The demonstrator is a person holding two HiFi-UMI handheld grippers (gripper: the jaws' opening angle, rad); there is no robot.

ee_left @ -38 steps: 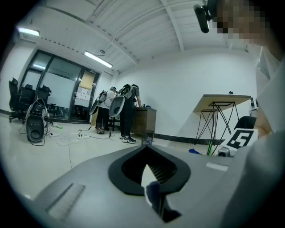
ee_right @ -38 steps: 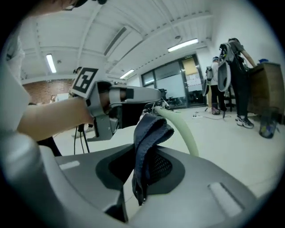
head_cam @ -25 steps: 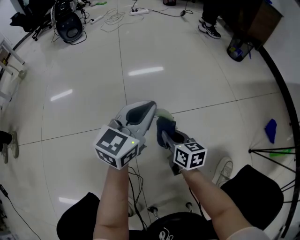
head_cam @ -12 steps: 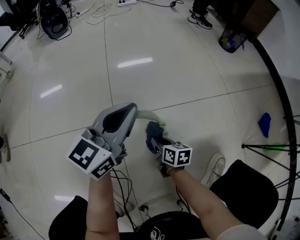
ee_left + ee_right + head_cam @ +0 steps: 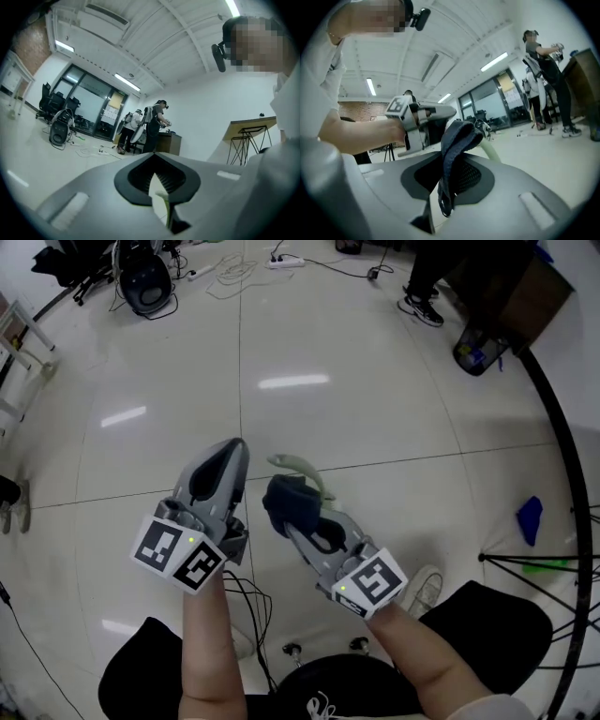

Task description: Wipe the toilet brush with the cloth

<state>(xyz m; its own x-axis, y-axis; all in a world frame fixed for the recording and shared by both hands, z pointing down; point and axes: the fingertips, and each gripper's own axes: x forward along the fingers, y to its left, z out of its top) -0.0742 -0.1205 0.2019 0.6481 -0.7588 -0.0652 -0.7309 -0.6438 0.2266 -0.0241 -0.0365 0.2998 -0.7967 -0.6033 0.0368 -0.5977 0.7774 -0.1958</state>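
Seeing my right tongs (image 5: 292,521), gripping cloth (image 5: 284,497), slide it along toilet brush (image 5: 302,468) toward left tongs (image 5: 234,451), which pinch brush; wiping underway.

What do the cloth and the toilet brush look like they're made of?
Cloth: soft fabric, dark blue and matte; it folds and droops limply from the right claw. Toilet brush: probably plastic, pale green and smooth with a faint sheen, a stiff curved shape held in the left claw.
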